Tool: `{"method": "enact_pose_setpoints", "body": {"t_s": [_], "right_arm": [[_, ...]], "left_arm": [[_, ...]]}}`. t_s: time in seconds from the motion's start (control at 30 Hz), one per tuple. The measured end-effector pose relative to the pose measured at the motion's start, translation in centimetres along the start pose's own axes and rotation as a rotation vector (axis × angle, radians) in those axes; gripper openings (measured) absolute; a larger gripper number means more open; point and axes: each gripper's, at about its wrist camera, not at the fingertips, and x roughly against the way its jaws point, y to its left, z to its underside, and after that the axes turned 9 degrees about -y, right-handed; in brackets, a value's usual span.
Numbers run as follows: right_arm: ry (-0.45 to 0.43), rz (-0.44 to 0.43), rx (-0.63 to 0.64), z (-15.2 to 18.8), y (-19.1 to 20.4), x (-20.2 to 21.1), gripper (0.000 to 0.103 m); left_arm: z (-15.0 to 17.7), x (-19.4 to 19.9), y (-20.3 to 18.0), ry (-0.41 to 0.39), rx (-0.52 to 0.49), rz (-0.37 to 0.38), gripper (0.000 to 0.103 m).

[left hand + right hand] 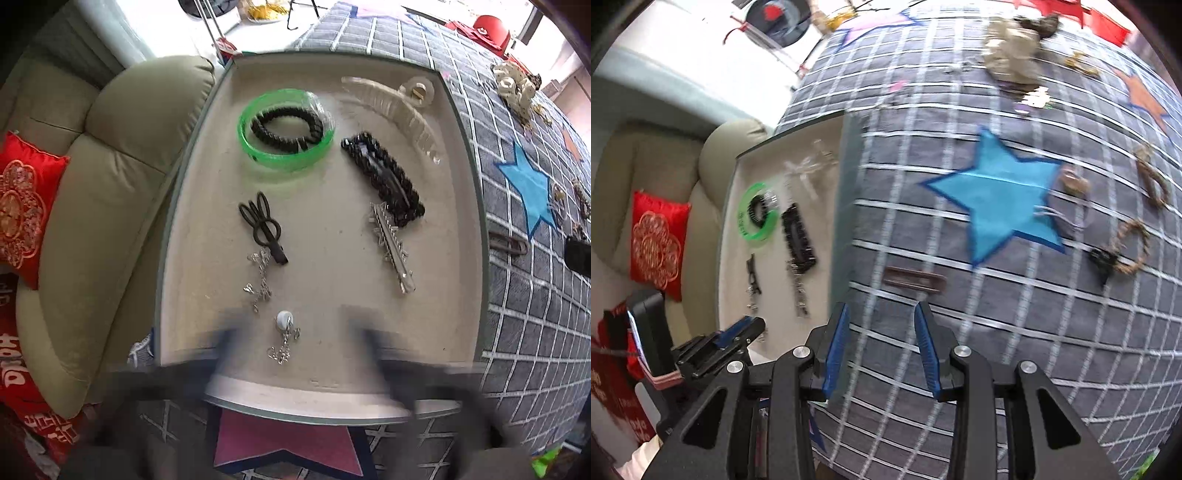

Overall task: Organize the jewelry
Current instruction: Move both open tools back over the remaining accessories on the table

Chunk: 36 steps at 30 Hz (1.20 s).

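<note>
- We see the sorted jewelry lying in a shallow beige tray (192, 229): a green bangle (286, 127) ringed around a black coil tie (286, 127), a clear claw clip (391, 107), a black beaded barrette (384, 177), a silver spiked clip (391, 247), a black bow clip (262, 227) and two silver chain earrings, one with a white bead (284, 319).
- More pieces wait outside the tray on the grey checked quilt (997, 332): a brown flat clip (914, 279) just ahead of the right gripper (881, 317), woven brown rings (1132, 245) and a tan heap (1012, 55) farther off.
- The right gripper hovers above the quilt with its jaws spread and nothing between them, short of the brown flat clip.
- The left gripper (291, 332) hangs over the tray's near edge, above the beaded earring; it is smeared by motion blur, yet its jaws look spread and empty.
- We judge the thin flat clip the likely trouble: it lies flush on soft fabric, so the jaws may pinch quilt with it or skate over it.
- We also reckon the fast-moving left gripper could snag the loose chain earrings and drag them out of line, since they lie directly beneath it.
- The tray overhangs the quilt edge beside a sofa (110, 184), so a hard nudge might tip it.
</note>
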Motion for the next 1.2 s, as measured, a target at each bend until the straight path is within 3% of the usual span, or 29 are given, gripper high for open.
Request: {"method": "enact_pose_setpoints", "body": {"t_s": [0.07,0.23,0.3,0.47,0.77,0.97,1.2], "right_arm": [[-0.013,0.013,-0.018,0.1,-1.2,0.8,0.046],[-0.039,0.047,-0.061,0.4,-3.4,2.3,0.049],[-0.05,0.06,-0.081,0.5,-4.6,2.9,0.056],[-0.085,0.099,-0.136,0.7,-7.8,4.4,0.071],[-0.127,0.249,-0.278,0.2,-14.5,5.1,0.072],[-0.136,0.306,-0.337,-0.6,-18.4,4.2,0.072],[-0.135,0.339,-0.317,-1.1,-20.4,3.3,0.072]], "left_arm": [[-0.4,1.2,-0.4,-0.049,-0.014,-0.027,0.103],[-1.8,3.0,-1.7,-0.088,-0.051,-0.062,0.103],[-2.5,3.7,-2.6,-0.098,-0.072,-0.068,0.103],[-3.6,4.9,-5.2,-0.112,-0.11,-0.005,0.103],[-6.1,6.6,-12.3,-0.138,-0.183,0.158,0.103],[-8.1,4.3,-18.3,-0.1,-0.218,0.208,0.103],[-8.9,1.5,-22.9,-0.085,-0.256,0.216,0.103]]}}
